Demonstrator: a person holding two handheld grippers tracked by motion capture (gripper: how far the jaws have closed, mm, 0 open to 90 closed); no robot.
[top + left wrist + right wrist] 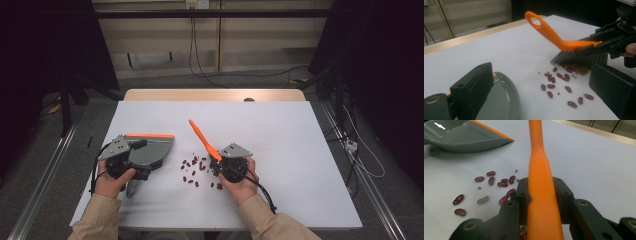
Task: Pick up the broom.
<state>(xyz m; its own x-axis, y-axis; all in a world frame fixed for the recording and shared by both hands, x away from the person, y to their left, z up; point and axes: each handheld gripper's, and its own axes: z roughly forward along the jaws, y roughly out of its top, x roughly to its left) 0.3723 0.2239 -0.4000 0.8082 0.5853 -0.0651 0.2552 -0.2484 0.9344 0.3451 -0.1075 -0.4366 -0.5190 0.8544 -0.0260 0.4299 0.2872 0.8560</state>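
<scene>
My right fingers pinch the orange brush, bristles on the kidney beans mid-surface. My left fingers clamp the grey dustpan, resting just left of the beans.

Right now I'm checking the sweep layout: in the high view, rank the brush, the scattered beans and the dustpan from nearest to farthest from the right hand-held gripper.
1. Brush: clamped in the right hand-held gripper, handle slanting up-left.
2. Beans: loose on the table just left of it.
3. Dustpan: farthest, at the left, held by the left hand-held gripper.
</scene>
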